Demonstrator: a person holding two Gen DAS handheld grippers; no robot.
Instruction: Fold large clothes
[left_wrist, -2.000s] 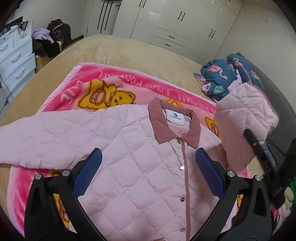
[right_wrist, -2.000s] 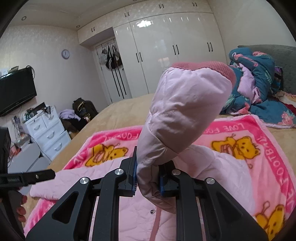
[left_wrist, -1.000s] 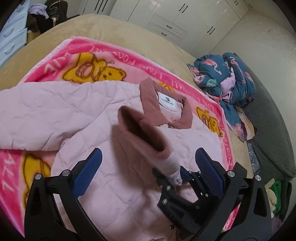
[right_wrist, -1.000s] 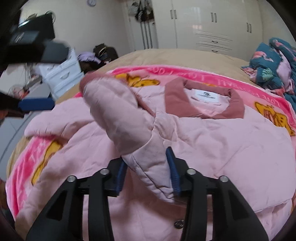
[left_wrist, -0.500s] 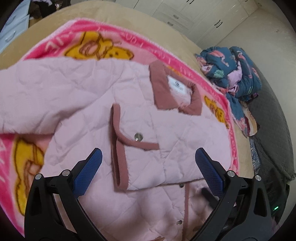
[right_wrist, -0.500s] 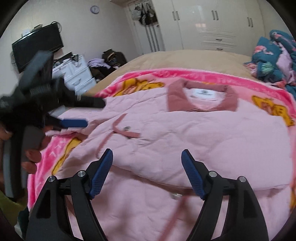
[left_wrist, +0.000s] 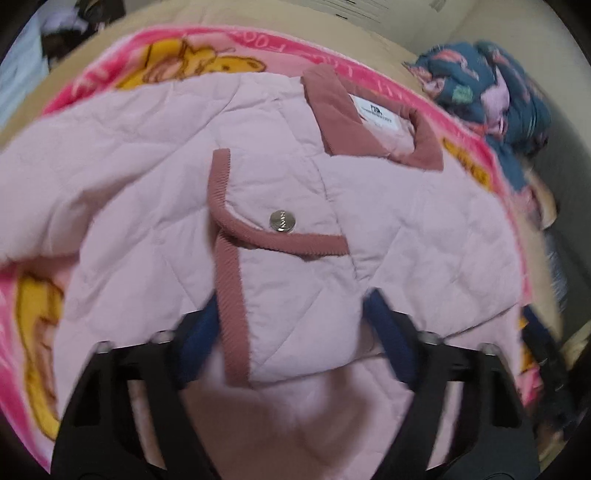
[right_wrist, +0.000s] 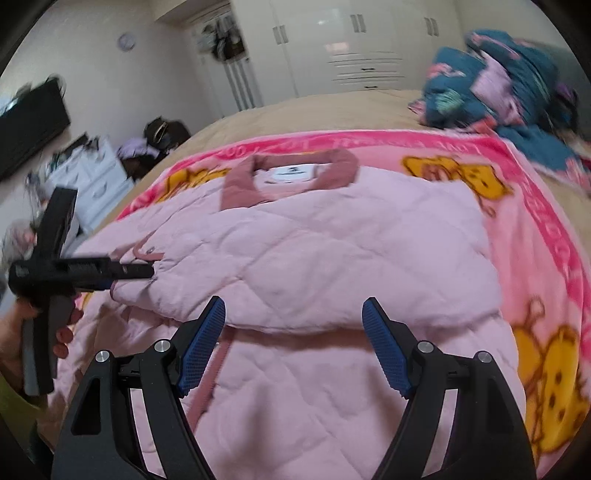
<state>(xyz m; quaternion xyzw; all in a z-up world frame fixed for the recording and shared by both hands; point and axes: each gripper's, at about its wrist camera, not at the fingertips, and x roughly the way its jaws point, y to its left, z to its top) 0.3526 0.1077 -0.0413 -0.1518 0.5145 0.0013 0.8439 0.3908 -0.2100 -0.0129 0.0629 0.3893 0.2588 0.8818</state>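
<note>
A pink quilted jacket lay front-up on a pink cartoon-bear blanket spread over a tan bed, its rose-coloured collar towards the far side. One sleeve lay folded across the chest, its ribbed rose cuff and a metal snap facing up. The left gripper sat low over that sleeve end, its blue pads spread on either side of the cuffed end, partly hidden behind it, so the jaws stood open without pinching the cloth. In the right wrist view the same gripper reached in from the left, its tip at the sleeve's edge, with the person's left hand around the handle. The right gripper hovered above the jacket's lower half with its jaws wide apart, holding nothing. A heap of dark teal flamingo-print bedding sat on the bed beyond the blanket's far right corner. Past the bed stood white wardrobes, a white drawer unit, a dark bag on the floor and a round wall clock. The left wrist view was blurred.
</note>
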